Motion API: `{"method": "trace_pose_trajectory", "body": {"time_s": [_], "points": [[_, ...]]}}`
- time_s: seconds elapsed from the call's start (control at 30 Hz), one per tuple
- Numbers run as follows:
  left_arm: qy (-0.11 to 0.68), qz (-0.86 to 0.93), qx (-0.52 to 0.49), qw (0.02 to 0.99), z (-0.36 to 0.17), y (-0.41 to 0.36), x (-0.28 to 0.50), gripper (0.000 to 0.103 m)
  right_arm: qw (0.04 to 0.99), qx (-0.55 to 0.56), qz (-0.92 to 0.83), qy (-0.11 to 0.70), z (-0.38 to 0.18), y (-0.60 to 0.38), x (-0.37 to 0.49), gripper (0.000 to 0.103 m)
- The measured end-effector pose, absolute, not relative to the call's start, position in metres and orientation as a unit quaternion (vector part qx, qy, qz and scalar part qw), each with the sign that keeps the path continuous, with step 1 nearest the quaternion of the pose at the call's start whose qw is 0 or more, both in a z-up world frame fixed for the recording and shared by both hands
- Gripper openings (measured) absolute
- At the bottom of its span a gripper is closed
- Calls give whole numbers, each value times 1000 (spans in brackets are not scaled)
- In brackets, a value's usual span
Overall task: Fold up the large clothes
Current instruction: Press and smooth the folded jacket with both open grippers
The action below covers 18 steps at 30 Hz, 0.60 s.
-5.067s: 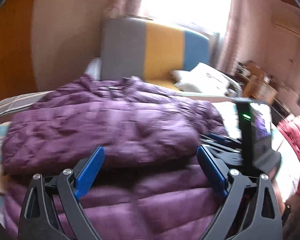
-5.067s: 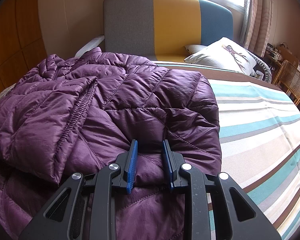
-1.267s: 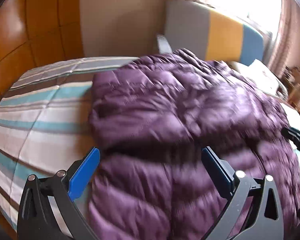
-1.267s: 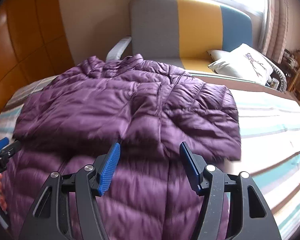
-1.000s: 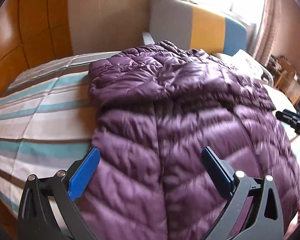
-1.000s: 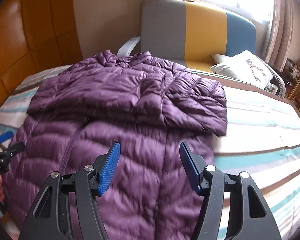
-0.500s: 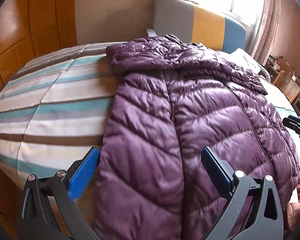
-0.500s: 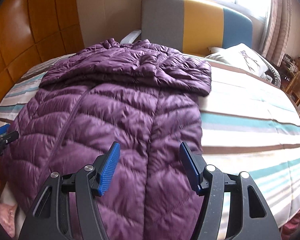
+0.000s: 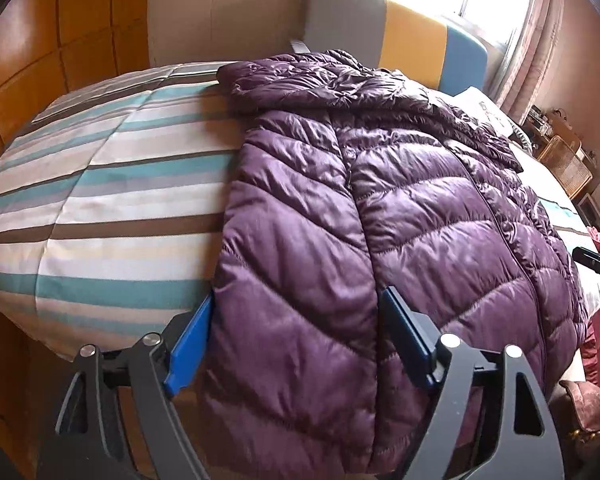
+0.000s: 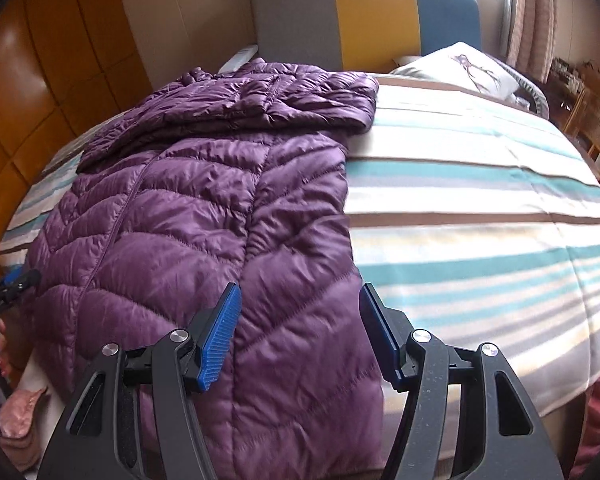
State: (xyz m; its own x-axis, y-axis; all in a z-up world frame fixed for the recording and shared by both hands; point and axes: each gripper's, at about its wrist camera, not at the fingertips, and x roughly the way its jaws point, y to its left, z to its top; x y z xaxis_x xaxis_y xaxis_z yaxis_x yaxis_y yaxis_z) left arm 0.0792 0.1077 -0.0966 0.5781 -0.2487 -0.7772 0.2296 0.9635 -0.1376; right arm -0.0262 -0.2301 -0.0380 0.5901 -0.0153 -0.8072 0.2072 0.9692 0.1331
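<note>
Bare striped bedspread point(image 10: 480, 208) lies open on either side of the puffy purple quilted jacket point(image 10: 204, 216) (headboard-side white pillow point(image 10: 460, 68) aside).

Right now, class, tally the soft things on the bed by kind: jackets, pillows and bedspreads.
Purple puffer jacket: 1
White printed pillow: 1
Striped bedspread: 1
Total: 3

One purple puffer jacket point(image 9: 400, 208) lay on one striped bed point(image 9: 112, 184). Two hand-held grippers were counted: the left hand-held gripper point(image 9: 300, 340) and the right hand-held gripper point(image 10: 300, 332), two blue pads each. One tricolour headboard point(image 10: 364, 20) stood far, one white pillow point(image 10: 464, 66) far right, one wicker chair point(image 10: 596, 128) right.
</note>
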Motion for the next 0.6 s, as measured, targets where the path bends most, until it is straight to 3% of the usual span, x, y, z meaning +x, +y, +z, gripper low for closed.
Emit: {"method": "trace_pose_trajectory", "body": {"time_s": [0.6], "points": [[454,-159,7,877,-103,111,60,70,860,95,-53,498,-64,-230,-51,58]]}}
